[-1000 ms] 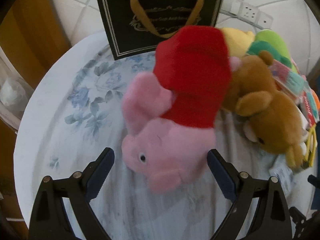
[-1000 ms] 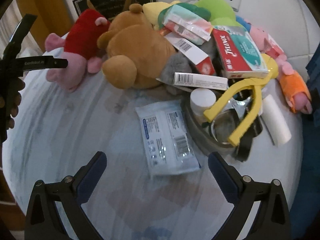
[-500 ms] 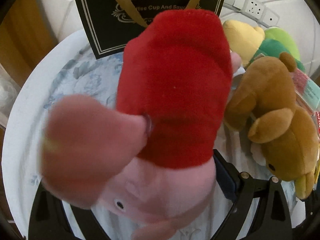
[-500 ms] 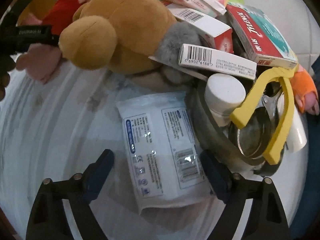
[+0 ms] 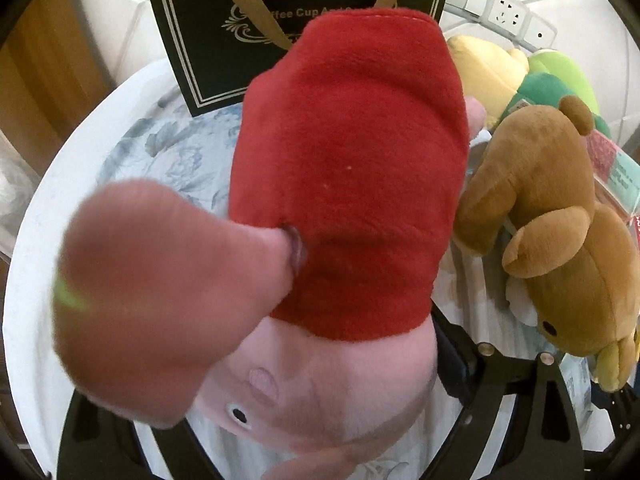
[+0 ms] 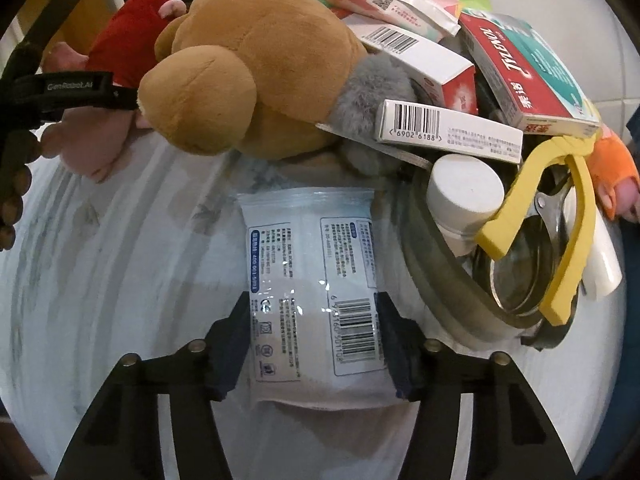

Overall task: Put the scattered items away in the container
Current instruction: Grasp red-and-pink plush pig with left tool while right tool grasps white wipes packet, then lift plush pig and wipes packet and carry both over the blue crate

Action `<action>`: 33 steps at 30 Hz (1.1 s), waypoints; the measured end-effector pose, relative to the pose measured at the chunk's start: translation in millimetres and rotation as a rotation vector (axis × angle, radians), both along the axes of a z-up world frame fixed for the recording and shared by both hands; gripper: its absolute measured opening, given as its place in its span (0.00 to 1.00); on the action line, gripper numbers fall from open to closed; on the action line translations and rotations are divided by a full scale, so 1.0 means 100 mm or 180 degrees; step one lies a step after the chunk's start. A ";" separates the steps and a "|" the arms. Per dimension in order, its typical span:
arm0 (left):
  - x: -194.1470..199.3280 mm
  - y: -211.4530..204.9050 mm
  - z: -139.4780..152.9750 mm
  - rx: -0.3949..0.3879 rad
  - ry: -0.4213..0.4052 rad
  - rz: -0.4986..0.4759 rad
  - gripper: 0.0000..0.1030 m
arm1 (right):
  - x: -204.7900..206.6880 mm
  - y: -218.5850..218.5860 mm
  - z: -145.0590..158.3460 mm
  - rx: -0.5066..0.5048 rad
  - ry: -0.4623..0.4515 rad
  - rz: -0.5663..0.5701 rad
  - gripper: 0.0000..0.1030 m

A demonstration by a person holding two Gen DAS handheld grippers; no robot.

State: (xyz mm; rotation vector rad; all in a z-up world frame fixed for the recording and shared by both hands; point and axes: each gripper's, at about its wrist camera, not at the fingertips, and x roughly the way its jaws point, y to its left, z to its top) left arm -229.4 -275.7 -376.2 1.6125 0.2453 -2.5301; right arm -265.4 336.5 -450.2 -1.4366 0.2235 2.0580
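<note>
1. The right gripper (image 6: pixel 314 348) has just been closing; its two dark pads now sit against the long edges of a white sachet (image 6: pixel 316 292), gripping it near its lower end.
2. The sachet lies flat on the pale floral tablecloth (image 6: pixel 120 264), its top edge near a brown bear (image 6: pixel 256 60).
3. Just right of the sachet stands a metal bowl (image 6: pixel 448 292) with a white bottle (image 6: pixel 460 196) and a yellow clip (image 6: pixel 560 216) in it; medicine boxes (image 6: pixel 524 76) are piled above it.
4. The left gripper (image 5: pixel 288 392) has jaws set wide, closing slightly, around the head of a pink plush (image 5: pixel 320 384) in a red top.
5. Only the right finger (image 5: pixel 452 360) shows, beside the plush's head; the left one is hidden behind a blurred pink limb, so I cannot tell whether the pads press on it.
6. Behind the plush stands a black gift bag (image 5: pixel 200 40); the bear (image 5: pixel 560 216) lies to its right.
</note>
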 end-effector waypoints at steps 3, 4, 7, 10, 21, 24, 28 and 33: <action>0.04 0.03 0.02 -0.0051 0.0017 -0.0025 0.81 | 0.03 -0.01 0.01 -0.0043 0.0046 -0.0041 0.50; 0.05 0.04 0.03 -0.0064 0.0026 -0.0026 0.80 | 0.04 0.00 0.03 -0.0057 0.0052 -0.0055 0.49; 0.12 0.03 0.04 -0.0083 0.0034 0.0004 0.77 | 0.10 0.01 0.06 -0.0098 0.0063 -0.0080 0.46; 0.22 0.02 0.05 -0.0086 0.0029 0.0040 0.75 | 0.20 0.01 0.10 -0.0143 0.0069 -0.0064 0.44; 0.74 -0.05 0.04 -0.0091 -0.0078 0.0154 0.73 | 0.46 -0.08 0.32 -0.0230 -0.0013 -0.0020 0.40; 0.91 -0.06 0.05 -0.0062 -0.0092 0.0185 0.73 | 0.52 -0.13 0.43 -0.0239 -0.0019 -0.0002 0.40; 1.10 -0.03 0.09 -0.0032 -0.0092 0.0215 0.73 | 0.61 -0.14 0.59 -0.0219 -0.0003 0.0010 0.40; 1.31 0.05 0.24 -0.0008 -0.0043 0.0246 0.73 | 0.62 -0.37 0.79 -0.0190 0.0087 0.0062 0.40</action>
